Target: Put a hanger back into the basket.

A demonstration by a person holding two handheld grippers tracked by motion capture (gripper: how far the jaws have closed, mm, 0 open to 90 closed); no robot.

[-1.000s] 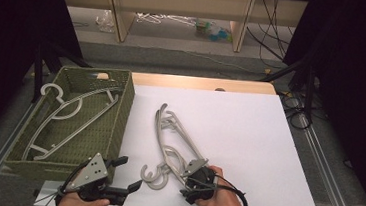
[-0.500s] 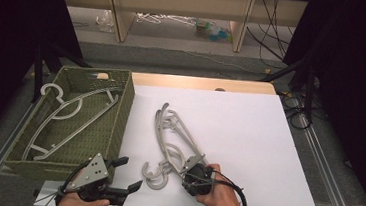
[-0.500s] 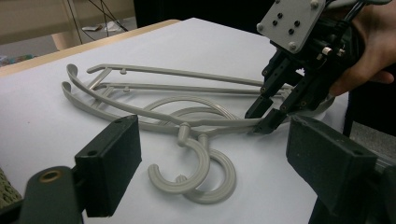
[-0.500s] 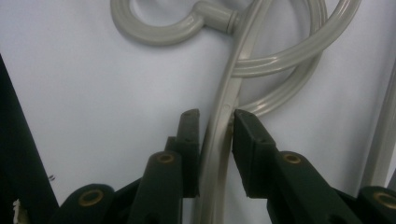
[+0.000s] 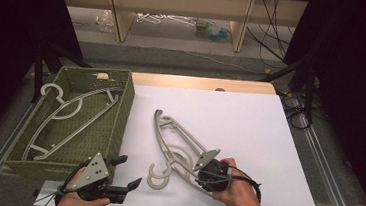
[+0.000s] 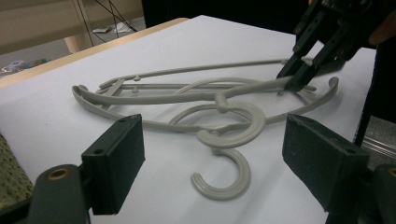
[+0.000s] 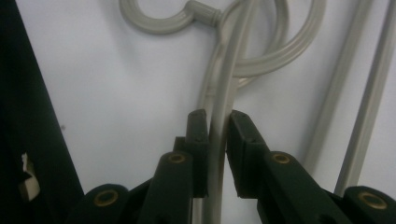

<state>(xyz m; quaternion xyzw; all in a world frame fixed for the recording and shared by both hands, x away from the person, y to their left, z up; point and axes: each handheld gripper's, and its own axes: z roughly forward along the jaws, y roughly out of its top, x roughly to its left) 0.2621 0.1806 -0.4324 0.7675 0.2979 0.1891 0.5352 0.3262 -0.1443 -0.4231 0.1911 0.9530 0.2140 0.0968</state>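
Two grey plastic hangers (image 5: 180,142) lie overlapped on the white table top (image 5: 254,124), their hooks (image 5: 158,177) toward the near edge. My right gripper (image 5: 199,176) is shut on one arm of a hanger (image 7: 217,135) just below the hooks, and the arm fills the gap between its pads (image 7: 198,135). From the left gripper view that grip shows at the far right (image 6: 295,80). My left gripper (image 5: 130,170) hovers near the front left edge, open, its jaws wide apart and facing the hanger hooks (image 6: 224,140). Nothing is between its pads (image 6: 116,158).
A green woven basket (image 5: 121,120) stands at the left of the table with another grey hanger (image 5: 70,110) lying inside. A wooden strip (image 5: 198,82) borders the table's far edge. Cables (image 5: 296,108) hang off the right side. Shelving stands behind.
The right hand and its gripper have shifted slightly to the left on the hanger arm. The left gripper has stayed in place, still open.
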